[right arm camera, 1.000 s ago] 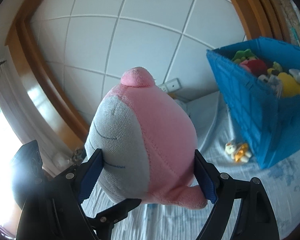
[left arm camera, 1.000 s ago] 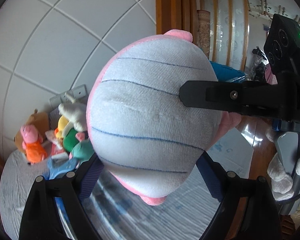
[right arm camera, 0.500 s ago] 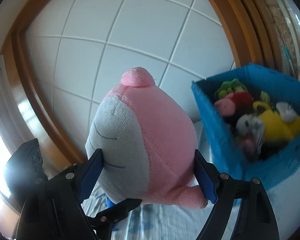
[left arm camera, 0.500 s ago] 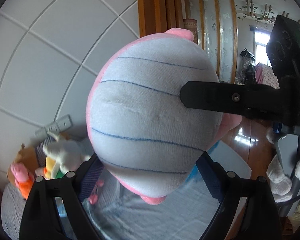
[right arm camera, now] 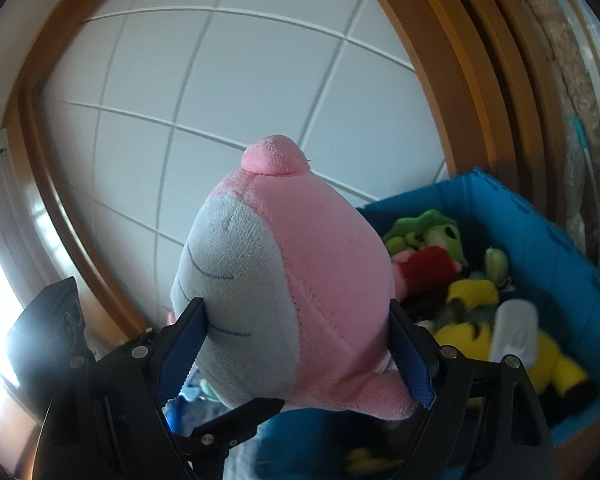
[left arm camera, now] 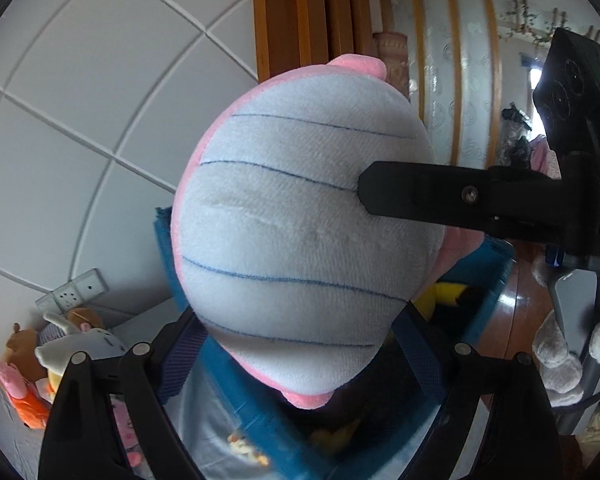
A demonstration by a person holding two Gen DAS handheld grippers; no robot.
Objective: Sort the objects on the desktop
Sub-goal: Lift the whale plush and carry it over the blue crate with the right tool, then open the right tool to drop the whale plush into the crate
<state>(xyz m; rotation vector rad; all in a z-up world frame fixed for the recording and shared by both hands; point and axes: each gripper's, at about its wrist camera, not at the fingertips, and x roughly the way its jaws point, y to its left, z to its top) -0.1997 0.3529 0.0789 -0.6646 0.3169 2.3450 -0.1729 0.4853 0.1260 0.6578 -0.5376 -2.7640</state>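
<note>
Both grippers hold one big pink and pale blue plush toy (left arm camera: 308, 240) in the air. My left gripper (left arm camera: 300, 340) is shut on its striped pale blue belly. My right gripper (right arm camera: 296, 348) is shut on its pink side (right arm camera: 324, 292); one of its fingers (left arm camera: 440, 196) crosses the left wrist view. A blue storage box (right arm camera: 560, 264), holding several plush toys, lies just behind and below the held toy; it also shows in the left wrist view (left arm camera: 260, 412).
A pile of loose plush toys (left arm camera: 52, 356) lies at the far left by a wall socket (left arm camera: 72, 292). A small toy (left arm camera: 244, 448) lies on the cloth beside the box. A tiled wall and wooden frame (right arm camera: 440, 80) stand behind.
Both grippers have carried the plush toy toward the blue box, which now fills the view below and behind it. The loose toy pile has slid to the far left.
</note>
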